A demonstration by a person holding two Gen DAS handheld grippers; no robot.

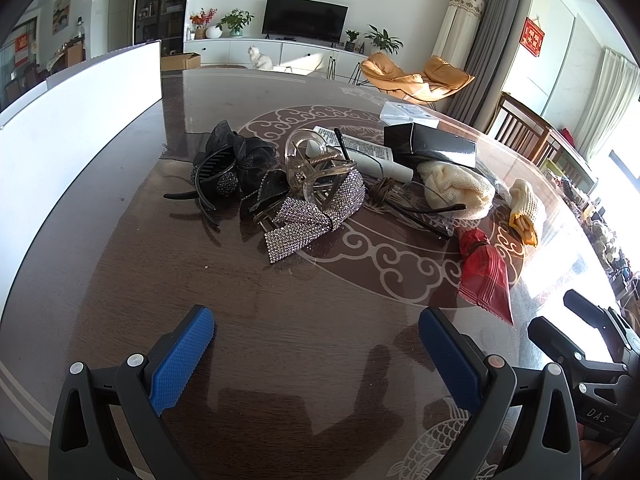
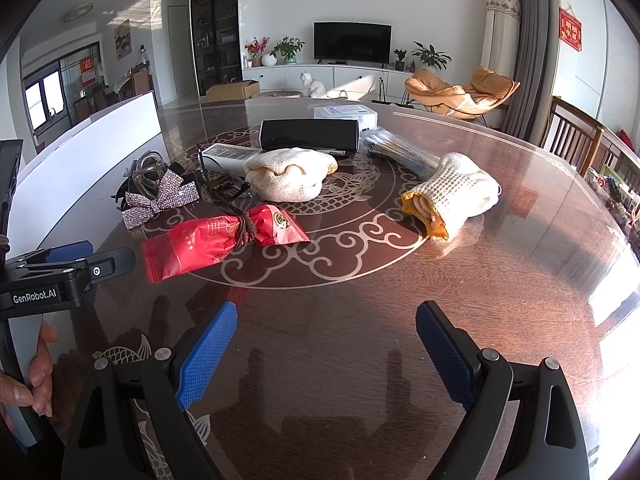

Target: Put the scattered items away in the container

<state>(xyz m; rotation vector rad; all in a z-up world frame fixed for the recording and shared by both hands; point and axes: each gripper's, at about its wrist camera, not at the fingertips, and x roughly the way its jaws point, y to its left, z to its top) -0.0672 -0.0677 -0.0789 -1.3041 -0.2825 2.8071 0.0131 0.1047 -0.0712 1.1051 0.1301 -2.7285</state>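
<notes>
Both wrist views look low across the table (image 1: pixel 280 340), sharing its clutter.

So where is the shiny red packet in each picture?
Left wrist view: the red packet lies at the right, nearer the camera than the cream cloth.
Right wrist view: the red packet lies left of centre, in front of the cream cloth.
Shared landmark: the sparkly bow sits to the packet's left in both.

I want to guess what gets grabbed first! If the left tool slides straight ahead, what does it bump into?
Probably the sparkly bow, the nearest thing ahead between the open left tool's fingers. Only bare table lies before it. The clear hair clip sits just behind it, though depth is hard to judge.
</notes>
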